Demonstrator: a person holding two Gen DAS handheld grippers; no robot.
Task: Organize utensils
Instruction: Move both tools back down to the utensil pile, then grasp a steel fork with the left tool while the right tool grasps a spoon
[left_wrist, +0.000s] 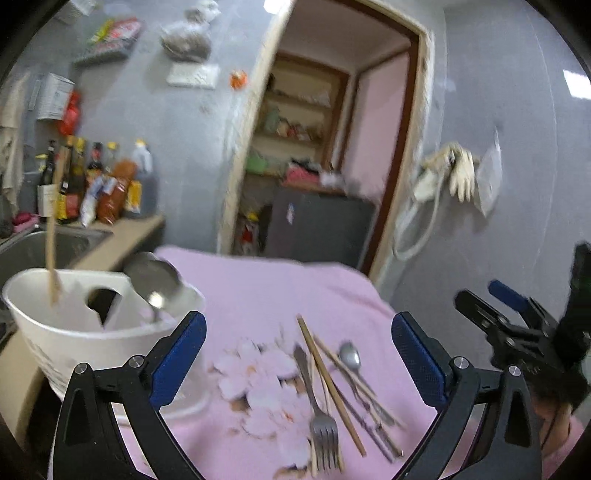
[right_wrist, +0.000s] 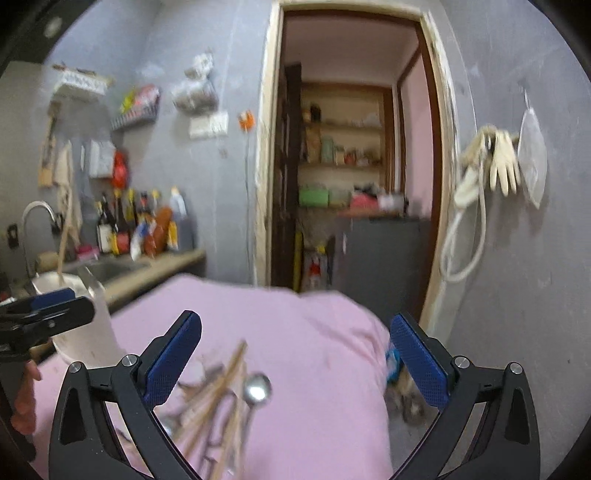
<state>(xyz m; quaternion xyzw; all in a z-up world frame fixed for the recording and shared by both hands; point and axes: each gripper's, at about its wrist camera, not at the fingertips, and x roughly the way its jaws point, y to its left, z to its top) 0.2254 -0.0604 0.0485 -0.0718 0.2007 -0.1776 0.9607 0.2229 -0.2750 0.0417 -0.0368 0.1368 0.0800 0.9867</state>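
White holder (left_wrist: 92, 332) w/ ladle (left_wrist: 155, 277), chopstick (left_wrist: 51, 251)

This is a small home kitchen. A steel sink (left_wrist: 44, 247) with a curved tap (right_wrist: 38, 214) sits in a counter (left_wrist: 125, 236) crowded with sauce and oil bottles (left_wrist: 92, 181) against a grey wall. A wire rack (right_wrist: 135, 110) and bags (right_wrist: 195, 92) hang on that wall, and rubber gloves (right_wrist: 502, 162) hang beside an open doorway (right_wrist: 351, 147) into a pantry with stocked shelves (right_wrist: 343, 147). A pink cloth (left_wrist: 295, 288) covers the table, bearing forks, spoons and chopsticks (left_wrist: 332, 384).
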